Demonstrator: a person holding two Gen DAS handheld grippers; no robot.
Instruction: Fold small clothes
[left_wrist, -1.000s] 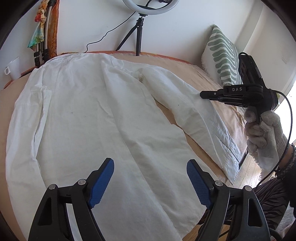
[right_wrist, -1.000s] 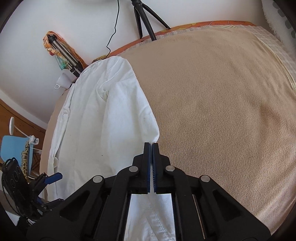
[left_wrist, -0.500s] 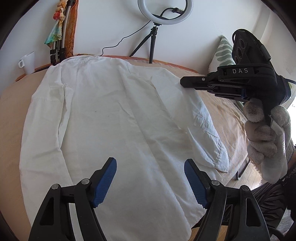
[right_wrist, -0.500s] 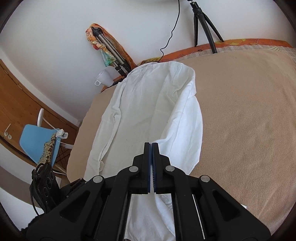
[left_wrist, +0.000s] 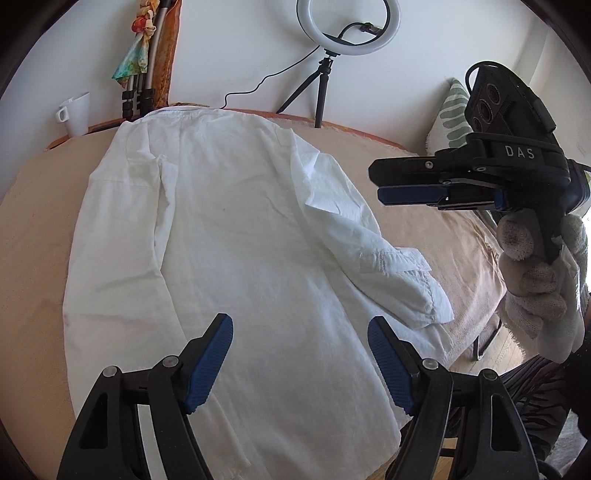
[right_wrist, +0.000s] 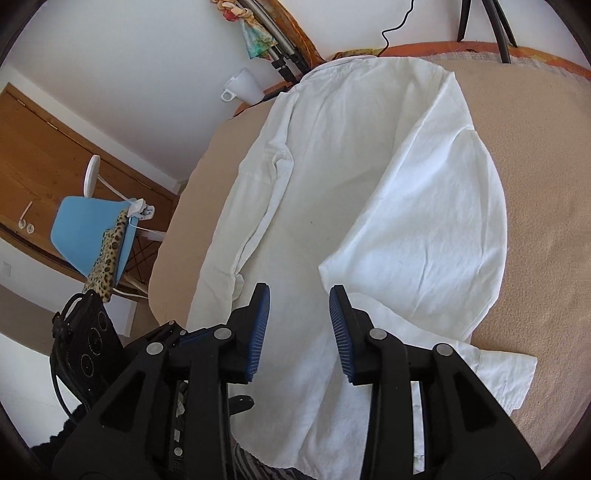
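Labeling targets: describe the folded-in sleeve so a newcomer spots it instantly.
On the beige bed lies a white shirt, collar toward the wall. Its right-hand sleeve is doubled back along the body, cuff nearest; the other sleeve lies straight.

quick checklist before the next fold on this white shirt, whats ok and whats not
1. Right claw empty and open: ok, nothing between its pads.
2. Left claw open and empty above the white shirt: ok.
3. Right sleeve folded in over the body: ok, but its cuff juts past the side edge.
4. Left sleeve folded in: ok, lies along the body.
5. Shirt flat on the bed: not ok, creases near the shoulders.
6. Hem edge near the claws: cannot tell, partly hidden.
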